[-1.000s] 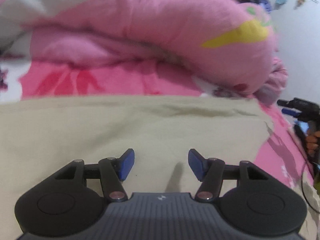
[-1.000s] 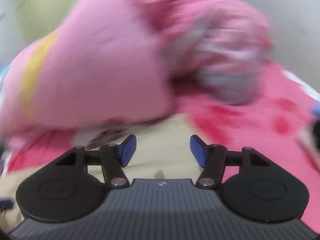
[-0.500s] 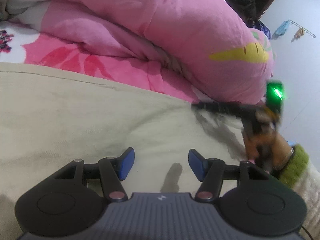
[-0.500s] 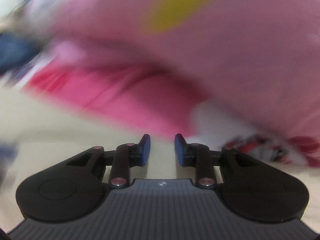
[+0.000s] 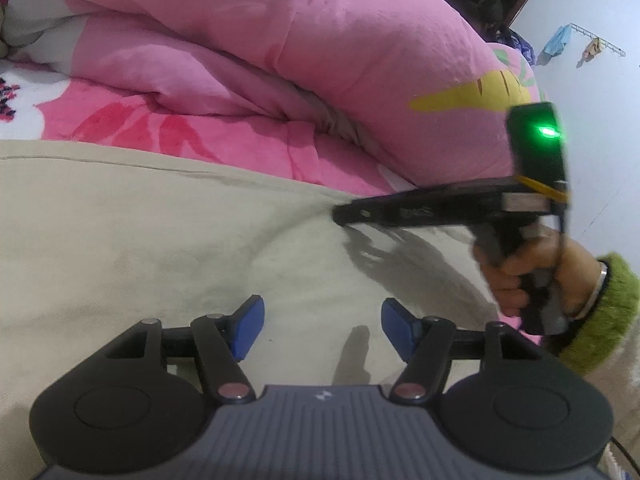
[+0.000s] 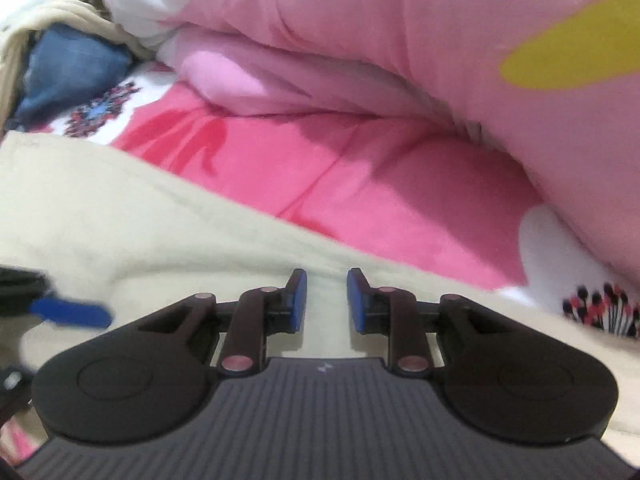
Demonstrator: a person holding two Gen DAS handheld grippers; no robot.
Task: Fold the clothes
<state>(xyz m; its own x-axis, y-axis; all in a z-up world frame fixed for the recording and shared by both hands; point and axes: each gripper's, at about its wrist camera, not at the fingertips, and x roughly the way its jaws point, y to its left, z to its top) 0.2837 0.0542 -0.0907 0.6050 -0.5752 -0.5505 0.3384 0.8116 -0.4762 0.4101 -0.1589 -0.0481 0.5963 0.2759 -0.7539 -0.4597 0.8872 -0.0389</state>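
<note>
Your right gripper (image 6: 327,300) jaws narrow, empty, at flat beige cotton garment (image 5: 140,232) edge; left gripper (image 5: 319,330) wide. Pinch hem squarely.

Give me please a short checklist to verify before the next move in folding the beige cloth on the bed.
1. Left hand-held gripper open above the beige cloth: ok.
2. Right hand-held gripper at the cloth's far edge: ok.
3. Right one is pinching fabric: cannot tell; a gap shows between its pads.
4. Cloth lies flat: mostly ok, soft wrinkles.
5. Pink quilt is off the cloth: ok.
6. The two tools are apart: ok.
</note>
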